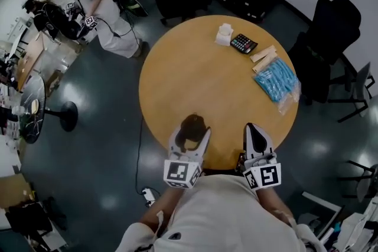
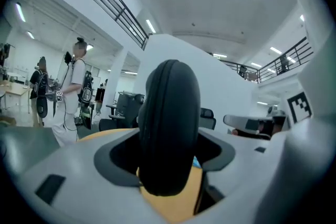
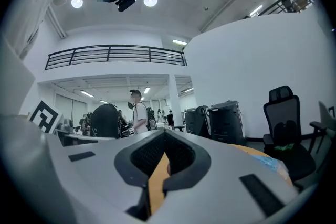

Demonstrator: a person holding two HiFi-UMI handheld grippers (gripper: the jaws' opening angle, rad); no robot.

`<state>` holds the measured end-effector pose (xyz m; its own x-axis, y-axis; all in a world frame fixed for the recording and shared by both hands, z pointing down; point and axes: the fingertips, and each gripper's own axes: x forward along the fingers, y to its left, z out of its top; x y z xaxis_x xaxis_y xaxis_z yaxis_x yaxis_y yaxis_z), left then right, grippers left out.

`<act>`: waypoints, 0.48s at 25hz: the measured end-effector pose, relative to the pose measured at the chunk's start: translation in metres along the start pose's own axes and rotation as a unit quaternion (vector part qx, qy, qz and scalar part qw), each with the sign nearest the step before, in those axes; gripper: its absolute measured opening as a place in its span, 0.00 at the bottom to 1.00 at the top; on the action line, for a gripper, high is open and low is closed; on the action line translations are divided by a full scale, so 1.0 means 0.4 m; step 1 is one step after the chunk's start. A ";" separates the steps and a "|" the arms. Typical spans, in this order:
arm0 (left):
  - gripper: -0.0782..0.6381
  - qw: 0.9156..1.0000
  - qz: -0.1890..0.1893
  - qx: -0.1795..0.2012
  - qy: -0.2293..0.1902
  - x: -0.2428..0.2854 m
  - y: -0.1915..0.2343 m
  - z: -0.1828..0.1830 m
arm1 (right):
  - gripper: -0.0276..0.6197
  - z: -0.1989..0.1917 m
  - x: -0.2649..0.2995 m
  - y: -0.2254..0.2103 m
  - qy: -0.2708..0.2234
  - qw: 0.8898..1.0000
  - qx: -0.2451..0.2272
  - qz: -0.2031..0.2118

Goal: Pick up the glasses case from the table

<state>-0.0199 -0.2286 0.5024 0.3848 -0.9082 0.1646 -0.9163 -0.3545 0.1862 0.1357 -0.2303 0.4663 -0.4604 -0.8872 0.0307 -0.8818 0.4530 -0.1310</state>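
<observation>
The left gripper (image 1: 190,137) pinches the glasses case (image 1: 192,126), a dark, rounded oval case, over the near edge of the round wooden worktop (image 1: 201,77). In the left gripper view the case stands on edge between the two jaws, which are spread wide around it and press on its sides, with the worktop's orange surface showing under its lower end. The right gripper (image 1: 255,130) is just beside it at the same near edge, its jaws pressed together at the tips with nothing between them. Near the far right edge lie a calculator (image 1: 243,43), a small white box (image 1: 224,34), some beige packets (image 1: 264,58) and a blue packet (image 1: 276,79). A person (image 1: 100,3) stands beyond the far left edge.
</observation>
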 end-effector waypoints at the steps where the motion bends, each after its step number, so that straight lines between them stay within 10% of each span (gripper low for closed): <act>1: 0.53 1.000 0.004 -0.002 -0.006 -0.013 -0.008 0.003 | 0.07 -0.001 -0.004 0.009 0.001 1.000 0.000 -0.001; 12: 0.53 1.000 0.019 0.014 -0.007 -0.048 -0.005 -0.005 | 0.07 -0.016 -0.002 0.061 0.014 1.000 -0.014 0.002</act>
<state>-0.0252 -0.2101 0.5009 0.3485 -0.9240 0.1574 -0.9330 -0.3258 0.1530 0.1138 -0.2180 0.4694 -0.4663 -0.8828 0.0572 -0.8822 0.4592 -0.1044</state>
